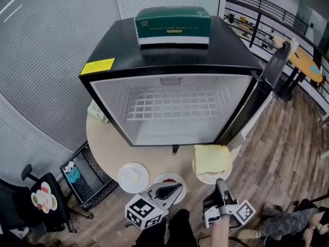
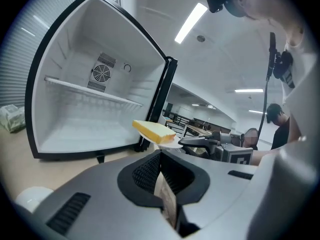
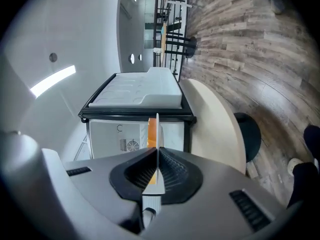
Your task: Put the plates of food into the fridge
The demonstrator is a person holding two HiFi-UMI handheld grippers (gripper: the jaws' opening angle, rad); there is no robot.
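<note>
Round beige tabletop (image 1: pixel 105 145), head view. An open black mini fridge (image 1: pixel 175 55) stands from the centre to 12 o'clock, its opening facing 6 o'clock. A small white plate (image 1: pixel 132 177) holding a pale piece lies at 7 o'clock near the edge. A pale bag (image 1: pixel 97 113) lies at 9 o'clock, beside the fridge wall.

Before the open fridge (image 1: pixel 169 130), the right tool (image 1: pixel 220 182) holds a plate (image 1: pixel 202 177) bearing yellow food (image 1: pixel 211 159).

Plate (image 1: pixel 165 178) partly behind left gripper (image 1: pixel 177 188)
</note>
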